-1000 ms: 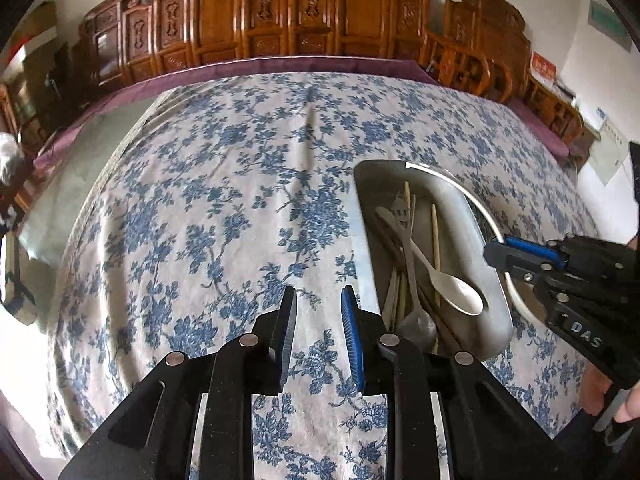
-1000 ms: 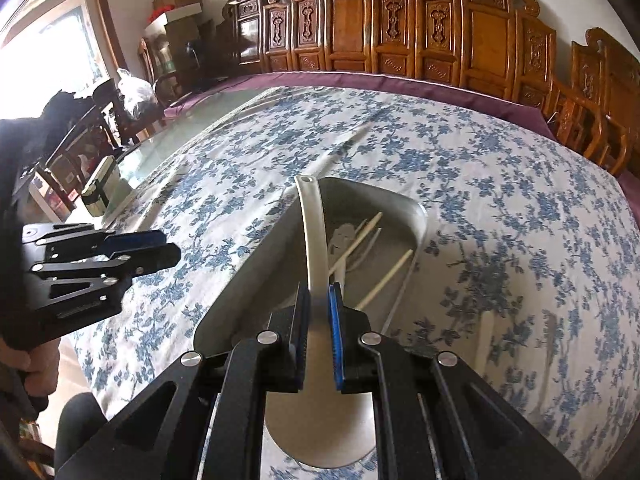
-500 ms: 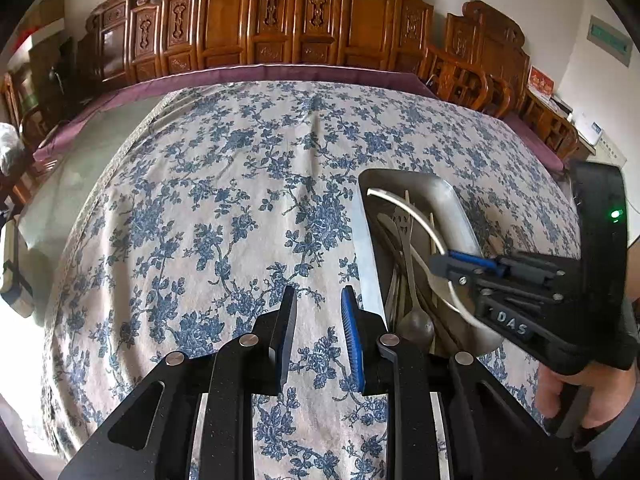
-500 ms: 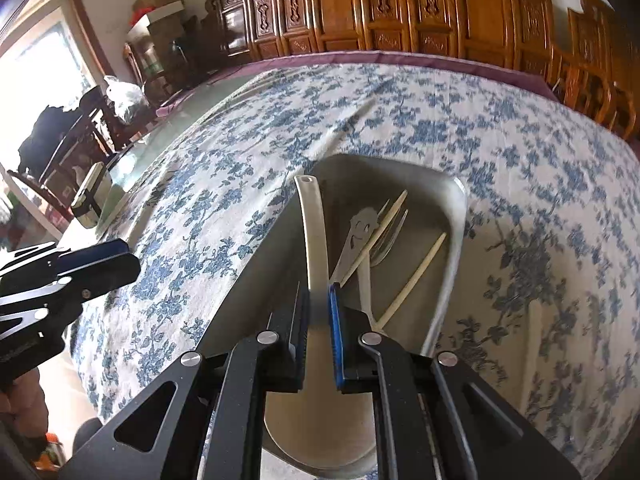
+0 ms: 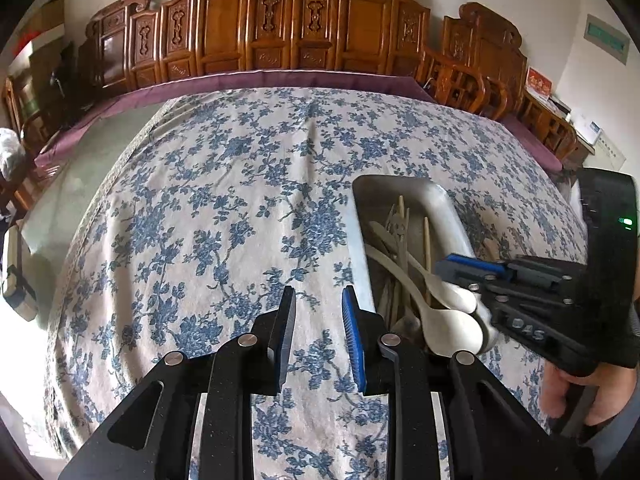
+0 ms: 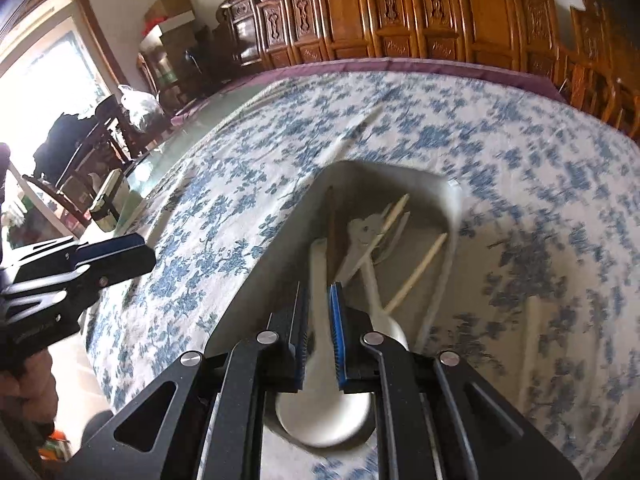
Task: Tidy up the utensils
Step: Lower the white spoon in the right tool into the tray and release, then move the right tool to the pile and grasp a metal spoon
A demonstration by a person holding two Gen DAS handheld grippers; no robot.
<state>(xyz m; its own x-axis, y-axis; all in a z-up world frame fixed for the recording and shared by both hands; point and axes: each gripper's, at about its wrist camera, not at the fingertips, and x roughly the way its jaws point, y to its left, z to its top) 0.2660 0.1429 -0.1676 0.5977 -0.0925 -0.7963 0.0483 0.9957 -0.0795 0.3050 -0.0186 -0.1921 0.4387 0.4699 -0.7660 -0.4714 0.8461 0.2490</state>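
Note:
A metal tray [image 5: 436,204] on the blue-flowered tablecloth holds several utensils: chopsticks [image 5: 427,244], a fork [image 5: 394,220], a white spoon [image 5: 452,292]. My right gripper [image 6: 319,308] is over the tray's near end, its jaws slightly parted around a white ladle [image 6: 320,264] whose handle now lies down in the tray [image 6: 448,200]; the ladle also shows in the left wrist view [image 5: 440,320]. My left gripper [image 5: 318,312] is open and empty above the cloth, left of the tray. The right gripper shows in the left wrist view [image 5: 472,272].
Carved wooden chairs [image 5: 304,36] line the far side of the table. A purple border [image 5: 280,80] edges the cloth. A thin light stick [image 6: 348,136] lies on the cloth beyond the tray. Clutter and a window [image 6: 44,80] are at the left.
The right gripper has lowered the white ladle into the tray and its jaws have loosened. The left gripper has stayed open over the cloth.

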